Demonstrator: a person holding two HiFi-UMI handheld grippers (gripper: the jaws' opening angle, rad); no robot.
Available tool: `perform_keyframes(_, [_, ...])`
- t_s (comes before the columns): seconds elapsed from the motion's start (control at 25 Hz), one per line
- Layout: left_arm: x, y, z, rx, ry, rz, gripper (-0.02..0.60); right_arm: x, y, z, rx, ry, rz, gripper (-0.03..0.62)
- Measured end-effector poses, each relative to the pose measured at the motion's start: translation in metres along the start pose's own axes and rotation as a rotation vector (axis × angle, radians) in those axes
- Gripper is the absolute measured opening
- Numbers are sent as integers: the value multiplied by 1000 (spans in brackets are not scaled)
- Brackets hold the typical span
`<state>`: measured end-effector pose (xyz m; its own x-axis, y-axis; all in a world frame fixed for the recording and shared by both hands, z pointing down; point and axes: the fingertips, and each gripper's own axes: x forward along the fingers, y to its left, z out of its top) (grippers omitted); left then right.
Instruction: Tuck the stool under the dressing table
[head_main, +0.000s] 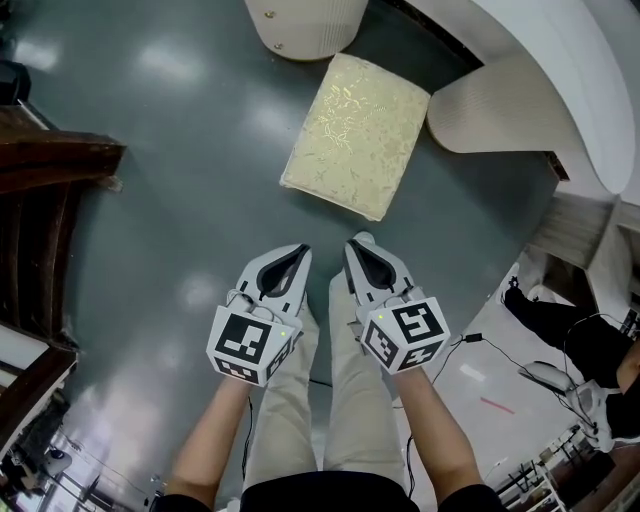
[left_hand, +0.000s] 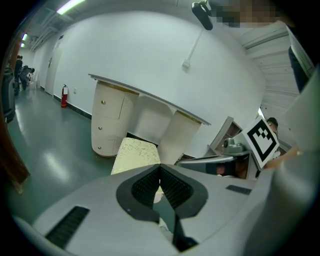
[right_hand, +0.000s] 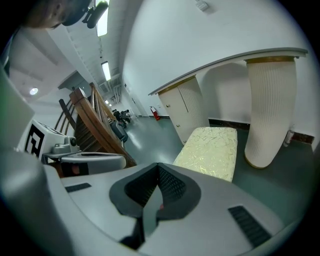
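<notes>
Ahead of the left gripper (head_main: 298, 252) and right gripper (head_main: 360, 245), both with jaws pressed together on nothing, the stool (head_main: 355, 135) stands askew at the desk (head_main: 540, 60) opening, so I'd push its near edge evenly, straightening it inward.

The glossy grey-green floor (head_main: 150, 200) bears the cream stool (head_main: 355, 135) and the dressing table (head_main: 540, 60)

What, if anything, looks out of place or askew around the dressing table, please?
The stool stands mostly out in front of the dressing table, turned at an angle to its opening rather than square to it. Nothing looks spilled or damaged.
</notes>
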<state>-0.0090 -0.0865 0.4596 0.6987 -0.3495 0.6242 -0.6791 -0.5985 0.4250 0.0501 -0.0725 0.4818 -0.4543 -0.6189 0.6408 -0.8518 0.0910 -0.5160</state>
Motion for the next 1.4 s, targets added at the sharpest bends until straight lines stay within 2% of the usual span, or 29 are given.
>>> perform_keyframes(0.44, [8, 14, -22, -39, 11, 5, 12, 20, -4, -22, 10, 36, 2, 9])
perform_keyframes(0.68, [21, 17, -32, 36, 22, 34, 12, 20, -16, -24, 2, 29, -15, 9])
perform_keyframes(1.04, [34, 24, -37, 36, 13, 40, 12, 34, -35, -33, 7, 25, -30, 9])
perform_keyframes(1.4, [46, 39, -37, 72, -19, 47, 12, 64, -44, -47, -8, 26, -30, 9])
